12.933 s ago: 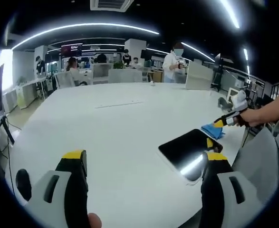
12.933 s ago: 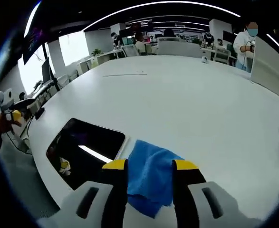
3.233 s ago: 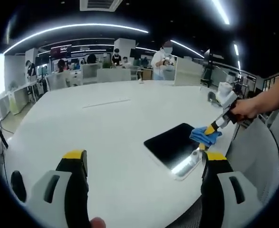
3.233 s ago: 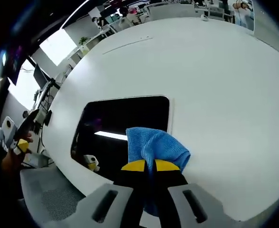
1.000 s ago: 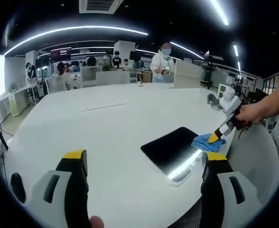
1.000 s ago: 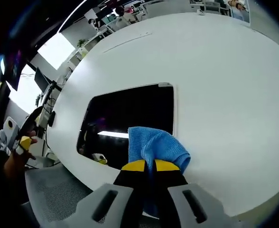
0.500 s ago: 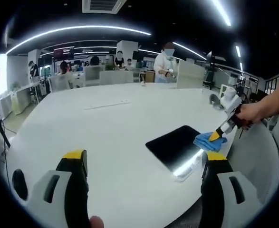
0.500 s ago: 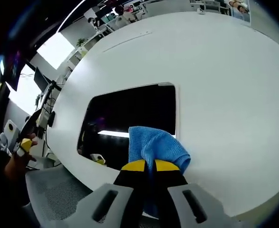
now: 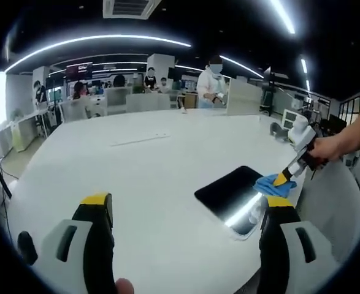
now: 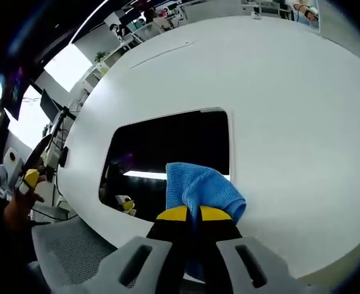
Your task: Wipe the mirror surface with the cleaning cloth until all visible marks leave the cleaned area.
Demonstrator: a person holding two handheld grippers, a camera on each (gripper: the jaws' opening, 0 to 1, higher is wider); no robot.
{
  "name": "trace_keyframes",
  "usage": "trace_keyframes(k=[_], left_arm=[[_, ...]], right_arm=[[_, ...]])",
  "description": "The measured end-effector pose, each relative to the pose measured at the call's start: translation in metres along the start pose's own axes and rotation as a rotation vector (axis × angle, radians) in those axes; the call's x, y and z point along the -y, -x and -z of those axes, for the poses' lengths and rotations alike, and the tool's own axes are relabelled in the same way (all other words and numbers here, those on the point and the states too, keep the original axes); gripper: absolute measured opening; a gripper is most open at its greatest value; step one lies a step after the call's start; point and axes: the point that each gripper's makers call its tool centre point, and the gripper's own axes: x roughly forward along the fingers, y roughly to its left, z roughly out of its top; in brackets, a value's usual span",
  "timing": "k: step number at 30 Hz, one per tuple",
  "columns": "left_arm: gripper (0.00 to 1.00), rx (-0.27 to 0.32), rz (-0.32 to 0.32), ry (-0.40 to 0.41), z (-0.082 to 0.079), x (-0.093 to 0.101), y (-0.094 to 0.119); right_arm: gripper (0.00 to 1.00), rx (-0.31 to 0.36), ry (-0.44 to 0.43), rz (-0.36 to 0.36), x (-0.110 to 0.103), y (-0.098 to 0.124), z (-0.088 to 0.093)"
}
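A dark rectangular mirror point(image 10: 167, 153) lies flat on the white table point(image 10: 278, 92), near its edge. My right gripper point(image 10: 189, 214) is shut on a blue cleaning cloth point(image 10: 201, 187), which rests on the mirror's near edge. In the left gripper view the mirror point(image 9: 229, 193) sits at the right, with the blue cloth point(image 9: 271, 182) on its far corner, held by the right gripper point(image 9: 284, 177) in a person's hand. My left gripper point(image 9: 183, 211) is open above the table, well left of the mirror, with nothing between its fingers.
The big white table point(image 9: 137, 171) stretches far ahead. A grey mesh chair point(image 10: 69, 257) stands by the table's edge below the mirror. Desks, chairs and several people point(image 9: 213, 82) are at the back of the office.
The cloth has stayed at the mirror's near edge, shifting only slightly. The left gripper's view has swung a little, so the mirror sits a bit further right. Both grippers keep their states.
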Motion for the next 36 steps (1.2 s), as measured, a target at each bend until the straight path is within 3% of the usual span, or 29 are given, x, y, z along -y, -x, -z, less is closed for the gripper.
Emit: trace_keyframes(k=[10,15,27,36], left_arm=[[0.99,-0.007,0.07,-0.019,0.0,-0.008,0.0],[0.99,-0.024,0.088,-0.024,0.008,-0.017,0.004],[0.99,-0.007,0.064,-0.02,0.006,-0.033,0.003],[0.99,-0.001,0.049,-0.021,0.0,-0.032,0.005]], right_arm=[[0.0,0.011,0.036,0.057,-0.002,-0.001,0.001],[0.0,0.011,-0.008,0.055,-0.014,-0.004,0.005],[0.0,0.001,-0.022,0.022,-0.047,-0.016,0.003],[0.0,-0.02,0.042,-0.006,-0.076,-0.027,0.003]])
